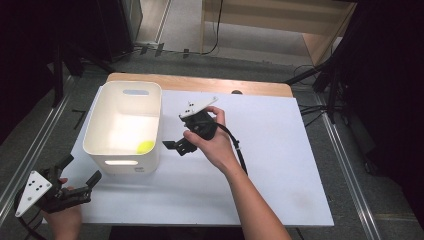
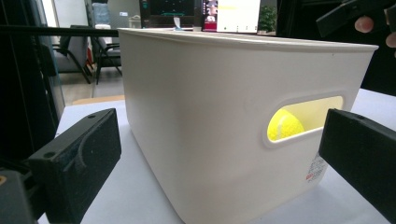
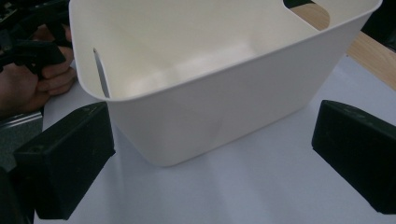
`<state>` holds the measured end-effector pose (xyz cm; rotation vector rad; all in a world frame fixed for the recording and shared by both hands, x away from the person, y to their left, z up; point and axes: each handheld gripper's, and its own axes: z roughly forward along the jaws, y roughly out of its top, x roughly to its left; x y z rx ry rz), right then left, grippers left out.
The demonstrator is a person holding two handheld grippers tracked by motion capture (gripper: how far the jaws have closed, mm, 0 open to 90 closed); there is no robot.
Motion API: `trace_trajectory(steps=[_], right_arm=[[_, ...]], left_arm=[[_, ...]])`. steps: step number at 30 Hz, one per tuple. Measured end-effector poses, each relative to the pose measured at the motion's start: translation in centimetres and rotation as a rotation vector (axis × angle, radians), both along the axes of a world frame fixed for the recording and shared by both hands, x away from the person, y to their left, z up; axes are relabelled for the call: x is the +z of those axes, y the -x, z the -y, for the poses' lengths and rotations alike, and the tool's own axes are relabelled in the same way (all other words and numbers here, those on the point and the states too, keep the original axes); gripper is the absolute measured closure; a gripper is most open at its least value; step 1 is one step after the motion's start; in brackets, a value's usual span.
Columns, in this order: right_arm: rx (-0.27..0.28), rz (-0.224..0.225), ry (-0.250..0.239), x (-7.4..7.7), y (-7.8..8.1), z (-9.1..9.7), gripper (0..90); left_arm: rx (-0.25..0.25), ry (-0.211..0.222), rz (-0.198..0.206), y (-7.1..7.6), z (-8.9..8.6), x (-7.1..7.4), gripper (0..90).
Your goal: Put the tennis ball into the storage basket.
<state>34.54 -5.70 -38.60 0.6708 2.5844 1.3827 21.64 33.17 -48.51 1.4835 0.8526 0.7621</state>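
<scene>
A white plastic bin (image 1: pixel 123 125) stands upright and open on the left part of the bench, with a slot handle in each short wall. A yellow ball (image 1: pixel 145 146) lies inside, in the near right corner

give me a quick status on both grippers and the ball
Left gripper open, empty. Right gripper open beside white bin. Yellow ball inside bin. Nothing blocking.

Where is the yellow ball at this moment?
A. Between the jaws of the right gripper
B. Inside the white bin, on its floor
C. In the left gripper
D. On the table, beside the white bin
B: the yellow ball lies inside the white bin, near its front wall, and shows through the handle slot in the left gripper view.
</scene>
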Motion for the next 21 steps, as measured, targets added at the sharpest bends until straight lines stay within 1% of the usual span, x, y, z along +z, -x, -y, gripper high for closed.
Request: trace_trajectory(steps=[6,17,21], right_arm=[[-0.046,0.006,-0.028,-1.1,0.6,1.8,0.0],[-0.12,0.007,-0.056,-2.7,1.6,5.2,0.0],[-0.145,0.006,-0.064,-3.3,2.0,6.3,0.0]], left_arm=[[0.001,-0.021,-0.001,0.0,0.2,0.0,0.0],[0.009,-0.022,-0.001,0.1,0.2,0.0,0.0],[0.006,-0.011,-0.001,0.0,0.1,0.0,0.0]])
